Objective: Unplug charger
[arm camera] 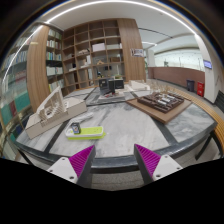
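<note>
1. Two magenta-padded fingers [81, 158] of the gripper [115, 160] stand wide apart at 6 o'clock with nothing between them; they grip nothing.
2. Just ahead of them runs the near edge of a grey marbled table [130, 128].
3. A little beyond the left finger, toward 10 o'clock of it, lies a flat yellow-green object [88, 131] with a small dark item [75, 128] touching its left end; I cannot tell whether this is the charger, and no plug or cable can be made out.
4. Farther out at 9 o'clock sits a pale wooden architectural model [52, 108].
5. At 2 o'clock lies a wooden board carrying a dark model [162, 102].
6. At 12 o'clock, far off, stand tall wooden bookshelves [95, 52]; a bookcase full of books [20, 75] is at 10 o'clock.
</note>
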`<state>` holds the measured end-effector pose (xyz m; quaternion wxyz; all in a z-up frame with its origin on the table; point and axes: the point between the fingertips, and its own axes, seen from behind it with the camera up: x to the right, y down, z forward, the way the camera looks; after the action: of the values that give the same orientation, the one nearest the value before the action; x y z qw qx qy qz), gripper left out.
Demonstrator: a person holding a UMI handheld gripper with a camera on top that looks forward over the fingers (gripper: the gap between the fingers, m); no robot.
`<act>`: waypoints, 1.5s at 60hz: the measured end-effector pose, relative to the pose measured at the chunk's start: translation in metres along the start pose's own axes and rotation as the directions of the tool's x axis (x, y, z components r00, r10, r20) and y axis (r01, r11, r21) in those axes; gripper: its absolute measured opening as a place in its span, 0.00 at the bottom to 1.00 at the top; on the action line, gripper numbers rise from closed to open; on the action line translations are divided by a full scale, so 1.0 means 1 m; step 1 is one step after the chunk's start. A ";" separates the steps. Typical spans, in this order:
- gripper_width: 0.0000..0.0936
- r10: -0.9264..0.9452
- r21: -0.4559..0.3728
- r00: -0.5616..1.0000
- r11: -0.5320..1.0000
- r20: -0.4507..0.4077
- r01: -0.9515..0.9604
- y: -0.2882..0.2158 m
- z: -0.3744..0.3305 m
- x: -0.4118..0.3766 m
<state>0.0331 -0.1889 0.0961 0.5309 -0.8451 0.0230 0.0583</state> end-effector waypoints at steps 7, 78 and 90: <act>0.83 0.000 -0.006 0.999 1.000 0.043 0.001 0.001 0.041 -0.036; 0.14 -0.116 0.039 0.992 0.993 0.057 0.113 -0.015 0.229 -0.181; 0.12 -0.208 0.352 0.977 0.919 0.044 0.180 -0.134 0.154 -0.197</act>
<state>-0.1602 0.0033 0.1742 0.6746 -0.7338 -0.0726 0.0345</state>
